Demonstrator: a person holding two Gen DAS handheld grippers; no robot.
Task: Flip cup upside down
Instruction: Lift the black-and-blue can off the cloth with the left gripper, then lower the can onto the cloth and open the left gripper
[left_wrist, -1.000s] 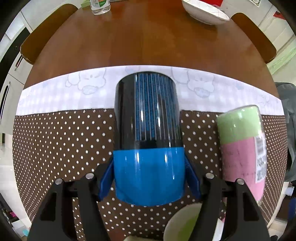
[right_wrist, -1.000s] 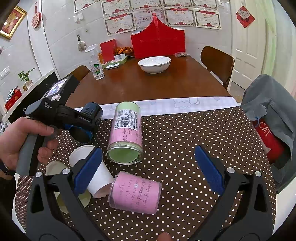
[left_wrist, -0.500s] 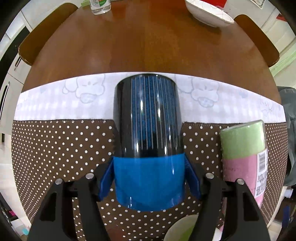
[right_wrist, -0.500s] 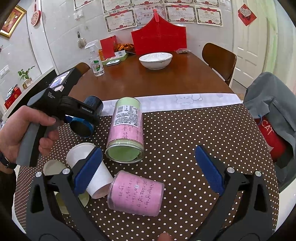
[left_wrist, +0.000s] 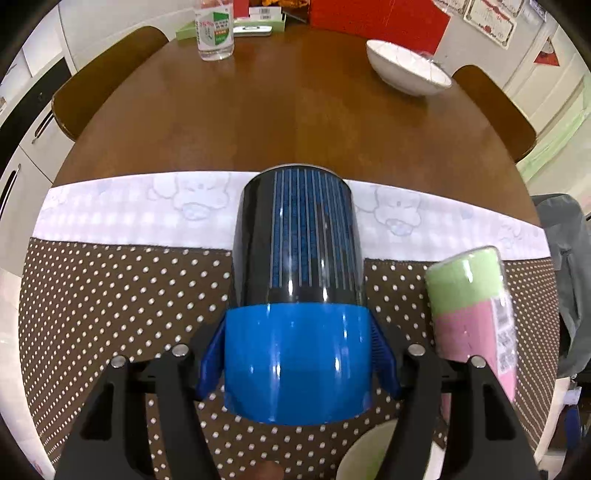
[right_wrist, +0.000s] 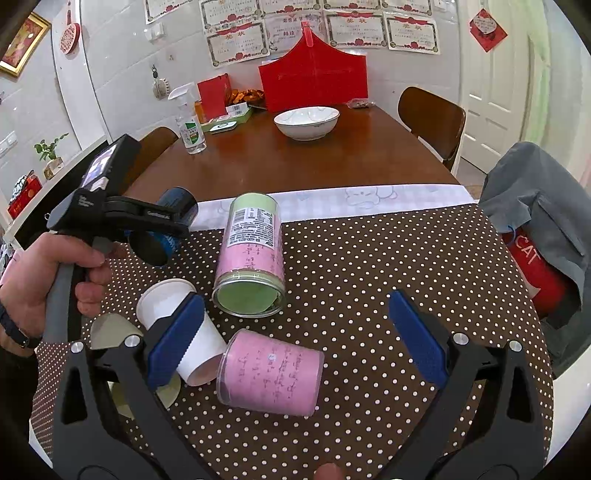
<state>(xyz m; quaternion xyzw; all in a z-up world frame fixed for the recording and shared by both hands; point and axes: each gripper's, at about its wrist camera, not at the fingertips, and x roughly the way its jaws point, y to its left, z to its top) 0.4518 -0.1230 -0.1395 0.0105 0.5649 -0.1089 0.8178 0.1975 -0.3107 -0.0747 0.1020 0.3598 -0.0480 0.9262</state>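
Left gripper (left_wrist: 297, 354): blue pads pinch the blue band of the blue-and-black striped cup (left_wrist: 297, 295), held on its side above the polka-dot tablecloth (left_wrist: 110, 295).
Right gripper (right_wrist: 295, 339): fingers spread wide, holding nothing.
Green-and-pink cup (right_wrist: 251, 258): lying down, barcode label uppermost, print too small to read.
Red bag (right_wrist: 532, 258): reads "CAT".

five cups (right_wrist: 166, 229), one bowl (right_wrist: 306, 122), one bottle (right_wrist: 190, 127)

The left gripper (left_wrist: 297, 354) is clamped on a cup (left_wrist: 297, 295); the right gripper (right_wrist: 295, 343) gapes wide, holding nothing.
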